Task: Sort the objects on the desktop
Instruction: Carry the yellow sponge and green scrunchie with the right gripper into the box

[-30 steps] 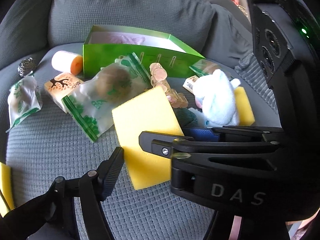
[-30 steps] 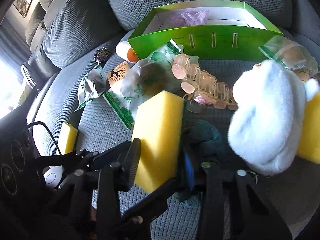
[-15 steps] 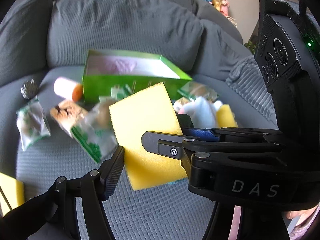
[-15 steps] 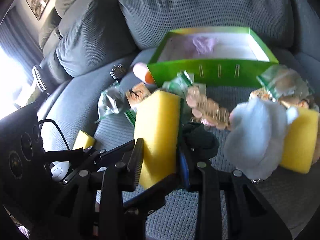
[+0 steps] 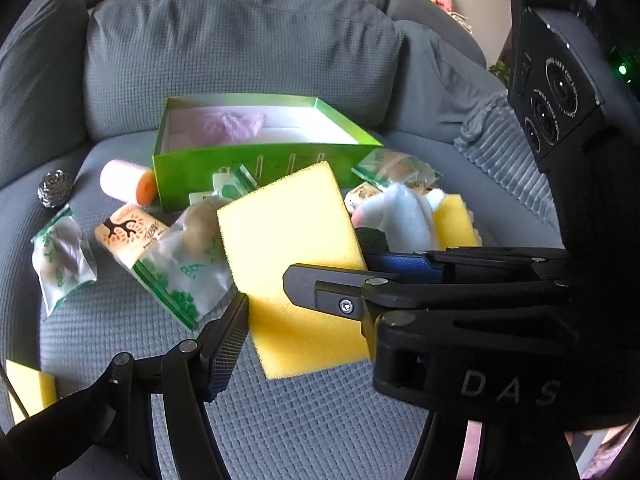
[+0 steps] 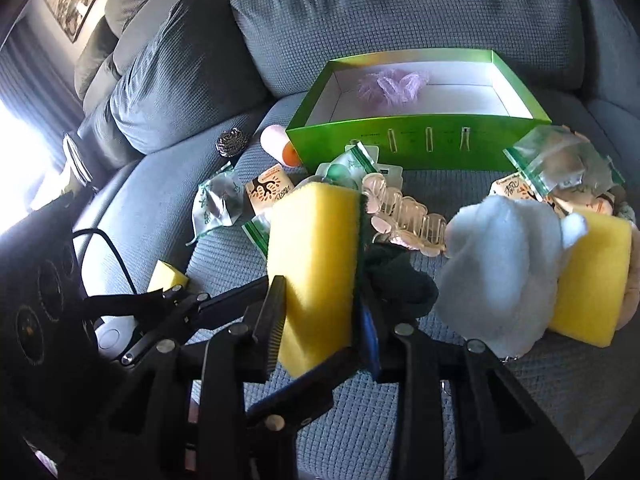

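My right gripper (image 6: 322, 326) is shut on a yellow sponge (image 6: 316, 268) with a dark green scouring side and holds it above the sofa seat. The same sponge (image 5: 294, 258) and the right gripper (image 5: 296, 280) fill the middle of the left wrist view. Only one finger (image 5: 226, 344) of my left gripper shows, beside the sponge's lower left corner, touching nothing that I can see. An open green box (image 6: 420, 120) with a pink woolly thing (image 6: 394, 82) inside stands behind, also in the left wrist view (image 5: 256, 160).
Loose on the grey seat lie zip bags (image 5: 180, 272), a tissue pack (image 5: 128, 232), a pink and orange roll (image 5: 126, 182), a steel scourer (image 5: 54, 194), a blister strip (image 6: 404, 212), a pale blue plush (image 6: 500, 268), a second sponge (image 6: 592, 276) and a third sponge (image 6: 168, 278).
My right gripper has lifted the yellow sponge off the seat and both views have risen and pulled back; the box interior now shows more.
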A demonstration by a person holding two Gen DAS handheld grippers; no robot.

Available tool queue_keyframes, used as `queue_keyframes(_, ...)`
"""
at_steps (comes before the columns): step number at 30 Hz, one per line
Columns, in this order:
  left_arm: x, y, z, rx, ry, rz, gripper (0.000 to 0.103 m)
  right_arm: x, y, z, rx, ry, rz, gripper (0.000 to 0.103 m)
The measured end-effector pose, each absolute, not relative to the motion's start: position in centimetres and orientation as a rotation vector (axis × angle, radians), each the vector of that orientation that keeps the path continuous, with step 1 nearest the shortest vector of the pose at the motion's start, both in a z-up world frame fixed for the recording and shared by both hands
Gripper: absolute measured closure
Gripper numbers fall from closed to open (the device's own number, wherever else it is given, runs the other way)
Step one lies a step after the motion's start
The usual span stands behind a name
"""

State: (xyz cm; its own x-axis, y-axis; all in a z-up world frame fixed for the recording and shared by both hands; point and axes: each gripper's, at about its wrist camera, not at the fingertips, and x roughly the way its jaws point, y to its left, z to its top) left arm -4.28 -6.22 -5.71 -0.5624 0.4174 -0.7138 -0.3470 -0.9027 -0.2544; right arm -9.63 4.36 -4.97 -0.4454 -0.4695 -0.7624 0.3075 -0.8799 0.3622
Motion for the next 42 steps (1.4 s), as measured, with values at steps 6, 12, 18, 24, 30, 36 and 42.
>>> queue_keyframes(6,-5.3,-6.0,-3.5,-1.085,-0.102,2.478,0.035,-10.4,4.2,-2.3,1.226,-0.214,-2.359,0.07)
queue_keyframes(12,-6.9,-5.9,-0.5,-1.002,-0.067,2.512,0.035,-11.8,4.3,0.8,1.129,-0.185,-2.405,0.07)
queue_keyframes(18,-8.4,-5.5,1.0,-0.964,-0.04,2.529,0.035,-13.1,4.8,2.3,1.081,-0.195,-2.426,0.07)
queue_keyframes(24,-10.0,-5.1,1.6,-0.953,-0.024,2.532,0.035,-14.5,5.0,2.9,1.064,-0.201,-2.441,0.07)
queue_keyframes(30,-11.5,-4.7,1.9,-0.951,-0.013,2.536,0.035,-16.0,5.3,3.1,1.054,-0.209,-2.448,0.07)
queue_keyframes(36,-14.1,-4.5,2.2,-0.962,-0.009,2.538,0.035,-18.4,5.5,3.2,1.046,-0.212,-2.449,0.07)
queue_keyframes(42,-16.9,-4.2,2.5,-0.954,0.018,2.542,0.035,-21.1,5.8,3.6,1.034,-0.209,-2.462,0.07)
